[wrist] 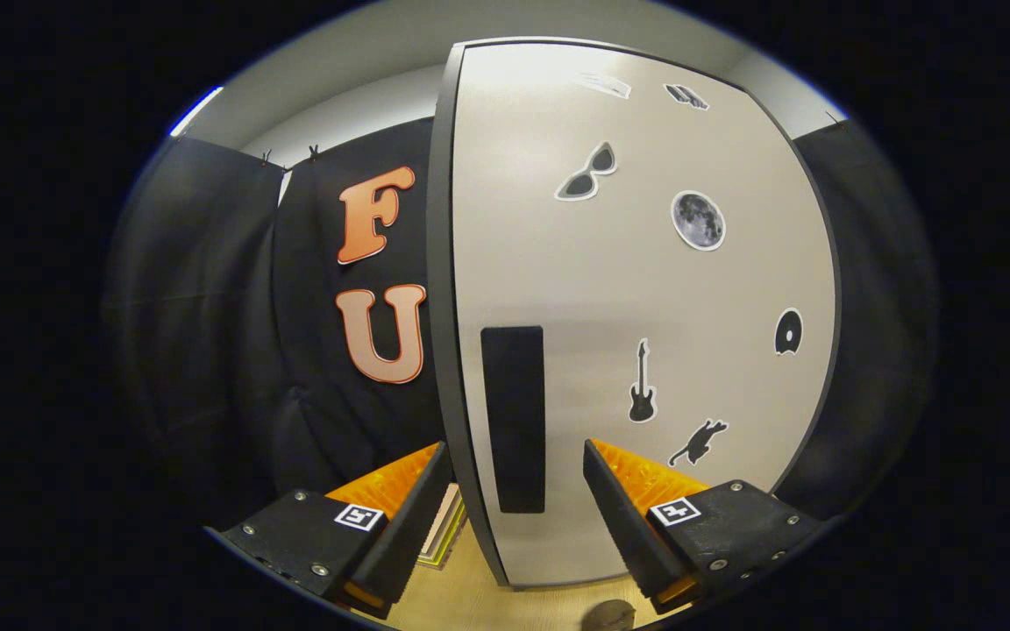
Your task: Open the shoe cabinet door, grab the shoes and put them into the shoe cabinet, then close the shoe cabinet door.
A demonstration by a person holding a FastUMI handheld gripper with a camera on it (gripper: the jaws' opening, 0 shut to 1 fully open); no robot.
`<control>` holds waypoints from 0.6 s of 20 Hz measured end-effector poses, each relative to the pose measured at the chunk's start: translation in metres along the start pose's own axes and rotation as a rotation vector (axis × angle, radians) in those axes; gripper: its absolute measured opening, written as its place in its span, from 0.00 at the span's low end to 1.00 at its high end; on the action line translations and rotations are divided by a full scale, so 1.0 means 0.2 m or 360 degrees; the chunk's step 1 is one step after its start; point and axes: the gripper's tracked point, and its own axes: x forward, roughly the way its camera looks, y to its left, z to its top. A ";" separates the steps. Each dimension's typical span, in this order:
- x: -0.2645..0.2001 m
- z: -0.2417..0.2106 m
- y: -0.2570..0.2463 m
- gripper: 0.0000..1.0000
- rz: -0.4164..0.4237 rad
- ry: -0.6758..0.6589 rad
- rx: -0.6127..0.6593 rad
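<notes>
Nearest are the tongs, spread wide, their two fingers straddling the leading edge of the shoe cabinet door without pressing on it; nothing is held. One door stands just ahead, pale with a dark rim, filling most of what lies beyond the fingers. On it sits one black rectangular handle patch, right between the fingers, and seven stickers: sunglasses, a moon, a guitar, a cat, a disc and two small ones near the top. Below lies a light wooden floor. Whether the door is ajar I cannot tell.
</notes>
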 end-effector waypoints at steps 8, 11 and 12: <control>0.10 0.05 -0.01 0.70 -0.0038 -0.0026 0.0007; 0.10 0.06 -0.01 0.37 -0.0067 -0.0025 -0.0045; 0.10 0.06 0.00 0.36 -0.0074 -0.0022 -0.0045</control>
